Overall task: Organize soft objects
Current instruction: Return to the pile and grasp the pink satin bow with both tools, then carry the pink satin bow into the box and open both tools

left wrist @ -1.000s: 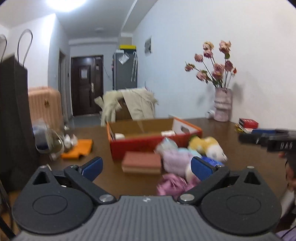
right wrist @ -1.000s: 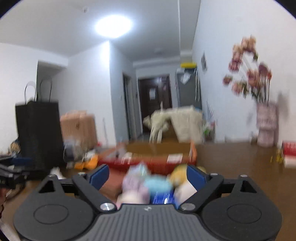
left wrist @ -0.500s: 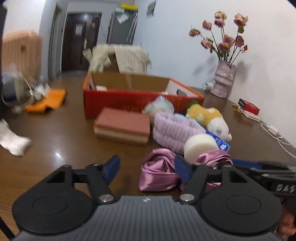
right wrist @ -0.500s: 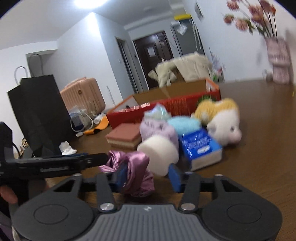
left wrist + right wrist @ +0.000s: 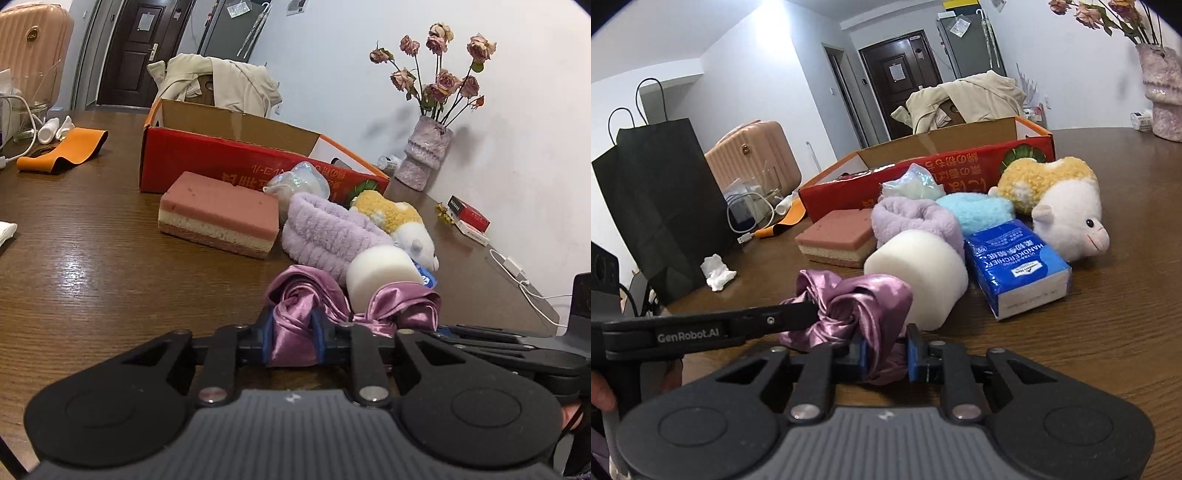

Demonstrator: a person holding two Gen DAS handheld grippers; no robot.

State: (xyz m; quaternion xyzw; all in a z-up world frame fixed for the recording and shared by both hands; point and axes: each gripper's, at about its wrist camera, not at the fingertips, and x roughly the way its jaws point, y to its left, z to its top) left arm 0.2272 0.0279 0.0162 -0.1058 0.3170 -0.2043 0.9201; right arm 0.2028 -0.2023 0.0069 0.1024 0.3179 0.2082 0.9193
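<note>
On the brown wooden table (image 5: 92,266), both grippers are pinching one shiny purple satin scrunchie (image 5: 306,306), which lies at the near edge of a small heap of soft things. At far left in the right wrist view stand a black paper bag (image 5: 661,206) and a crumpled white tissue (image 5: 718,272). Next, the left gripper (image 5: 293,341) has its jaws closing, with the scrunchie's left fold squeezed between its blue pads. Just right of it, the right gripper (image 5: 884,352) is also closing, its pads pressing the scrunchie's other end. Behind the scrunchie, from left to right, sit a pink layered sponge (image 5: 221,216), a fluffy lilac headband (image 5: 328,232), a white foam cylinder (image 5: 382,271) touching the scrunchie, a blue tissue pack (image 5: 1015,266), and a yellow and white plush sheep (image 5: 1060,206). An open red cardboard box (image 5: 221,158) stands behind the heap. At far right, a vase of dried roses (image 5: 428,151) sits by the wall.
</note>
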